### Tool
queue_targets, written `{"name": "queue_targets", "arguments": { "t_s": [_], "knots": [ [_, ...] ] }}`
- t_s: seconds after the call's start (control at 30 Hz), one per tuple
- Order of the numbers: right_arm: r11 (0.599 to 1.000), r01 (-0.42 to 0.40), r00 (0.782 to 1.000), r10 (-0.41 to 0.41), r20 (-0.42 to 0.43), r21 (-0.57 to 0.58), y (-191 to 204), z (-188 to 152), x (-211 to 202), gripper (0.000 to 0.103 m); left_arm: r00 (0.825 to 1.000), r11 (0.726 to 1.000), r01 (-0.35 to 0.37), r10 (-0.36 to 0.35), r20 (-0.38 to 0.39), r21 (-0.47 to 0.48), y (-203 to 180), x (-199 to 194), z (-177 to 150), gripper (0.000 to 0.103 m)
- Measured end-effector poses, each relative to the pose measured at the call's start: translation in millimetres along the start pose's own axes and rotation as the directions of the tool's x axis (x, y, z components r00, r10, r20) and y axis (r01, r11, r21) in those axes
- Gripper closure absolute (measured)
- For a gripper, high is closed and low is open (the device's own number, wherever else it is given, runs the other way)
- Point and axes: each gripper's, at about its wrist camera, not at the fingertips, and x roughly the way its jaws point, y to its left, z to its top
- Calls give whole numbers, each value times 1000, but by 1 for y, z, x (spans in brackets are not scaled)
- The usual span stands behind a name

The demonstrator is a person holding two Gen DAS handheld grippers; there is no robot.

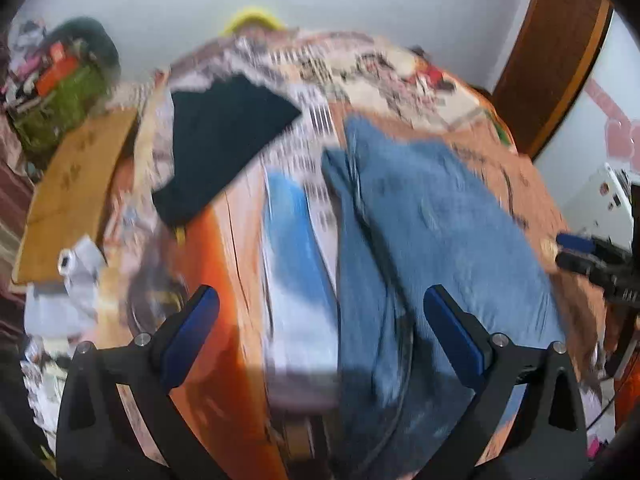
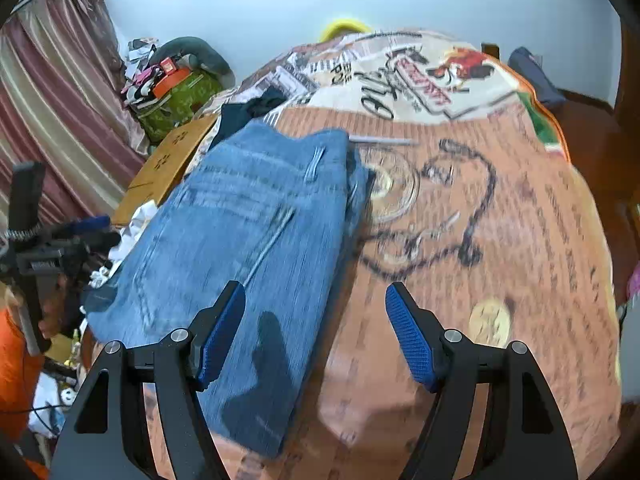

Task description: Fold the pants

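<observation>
Blue denim jeans (image 2: 248,232) lie folded flat on the orange printed bedspread (image 2: 500,240); they also show in the left wrist view (image 1: 432,216), blurred. My left gripper (image 1: 320,300) is open and empty, hovering above the jeans' near end. My right gripper (image 2: 316,300) is open and empty, hovering over the jeans' right edge near the front. The right gripper also shows at the right edge of the left wrist view (image 1: 576,252), and the left gripper at the left of the right wrist view (image 2: 92,232).
A folded black garment (image 1: 224,140) and a light blue cloth (image 1: 292,240) lie left of the jeans. A cardboard box (image 2: 168,160), a green bag (image 2: 180,100) and clutter stand beside the bed on the left. A wooden door (image 1: 552,52) is at the right.
</observation>
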Motion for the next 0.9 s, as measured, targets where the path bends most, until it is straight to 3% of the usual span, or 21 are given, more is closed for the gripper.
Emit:
{"name": "queue_targets", "arguments": {
  "t_s": [0.2,0.3,0.33,0.37,0.43,0.53,0.6,0.63,0.77,0.9],
  "knots": [
    [1000,-17,999,17,39,-5,-9,39,24,32,997,999,4,-7,71,46,-9,25,61,0],
    [999,-33,999,33,29,4,-18,59,45,35,998,997,61,-63,26,56,-15,54,87,19],
    [999,-39,999,38,16,11,-21,66,56,36,997,996,74,-75,2,54,-17,64,92,30],
    [999,-43,999,43,3,15,-23,72,65,41,994,993,100,-98,-40,59,-19,78,99,41],
    [998,-53,998,54,-29,35,-28,83,85,49,985,986,148,-141,-94,71,-22,97,104,49],
    [994,-85,992,91,-89,64,-34,94,116,59,964,975,218,-207,-165,45,-22,123,106,49],
    [992,-109,984,117,-133,68,-35,95,131,80,950,967,255,-246,-193,21,-22,136,104,49],
    [991,-118,979,126,-161,59,-33,95,140,82,949,967,255,-247,-197,14,-22,140,103,49],
    [995,-83,987,74,-144,-61,-22,90,141,87,952,967,254,-246,-181,23,-22,145,101,53],
    [995,-46,993,35,-116,-92,-20,84,138,90,977,979,174,-159,-140,105,-31,144,96,60]
  ]
}}
